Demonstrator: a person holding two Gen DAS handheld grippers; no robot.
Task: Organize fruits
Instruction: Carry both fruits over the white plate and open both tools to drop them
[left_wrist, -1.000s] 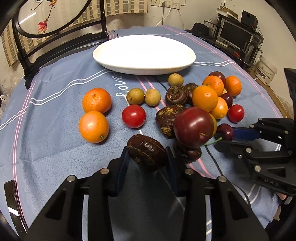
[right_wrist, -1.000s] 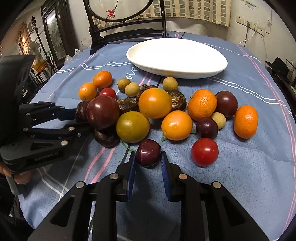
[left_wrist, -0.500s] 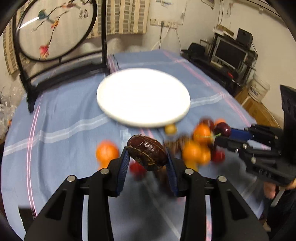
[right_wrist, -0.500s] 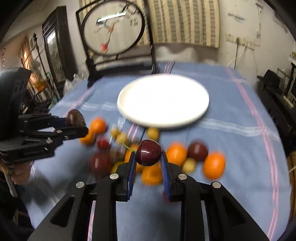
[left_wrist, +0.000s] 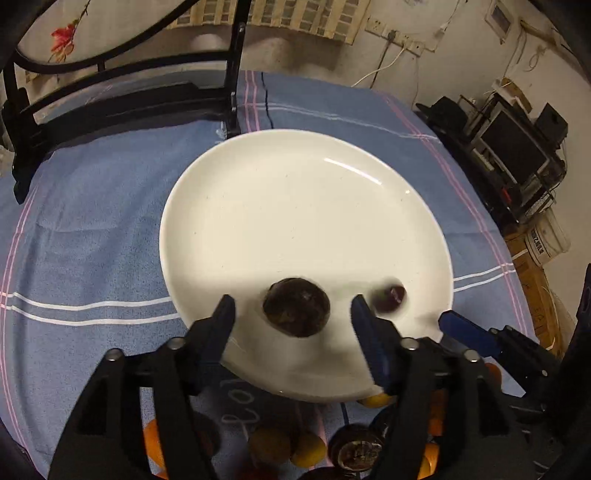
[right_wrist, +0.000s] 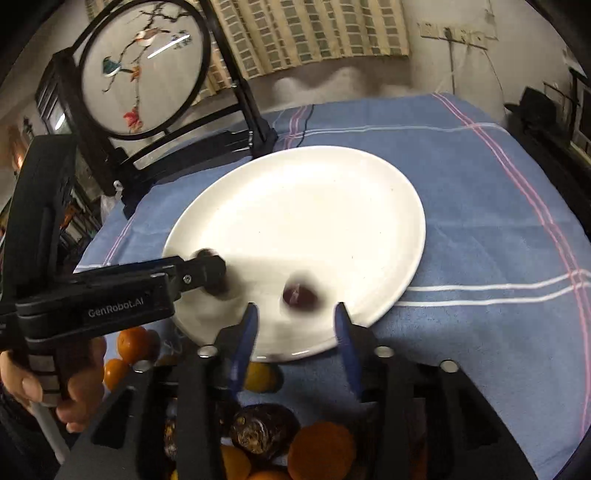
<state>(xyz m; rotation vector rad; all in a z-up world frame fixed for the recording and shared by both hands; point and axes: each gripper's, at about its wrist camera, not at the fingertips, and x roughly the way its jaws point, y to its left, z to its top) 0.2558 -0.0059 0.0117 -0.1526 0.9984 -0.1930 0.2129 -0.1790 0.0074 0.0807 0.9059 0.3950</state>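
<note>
A large white plate (left_wrist: 303, 206) lies on the blue cloth; it also shows in the right wrist view (right_wrist: 314, 218). My left gripper (left_wrist: 291, 314) is open over its near edge, and a dark wrinkled passion fruit (left_wrist: 296, 312) lies on the plate between the jaws. My right gripper (right_wrist: 295, 314) is open, and a dark red cherry (right_wrist: 298, 295), blurred, lies on the plate just ahead of it; it also shows in the left wrist view (left_wrist: 389, 298). The left gripper shows in the right wrist view (right_wrist: 207, 273) at the plate's left.
Several oranges (right_wrist: 131, 343), small yellow-green fruits (left_wrist: 308, 448) and dark passion fruits (right_wrist: 264, 428) lie on the cloth under both grippers. A black framed screen (right_wrist: 144, 70) stands behind the plate. Shelves with a monitor (left_wrist: 513, 147) stand at the right.
Both grippers moved forward from the fruit pile to the plate's near edge and opened. The passion fruit and the cherry left the jaws and now lie on the plate.
</note>
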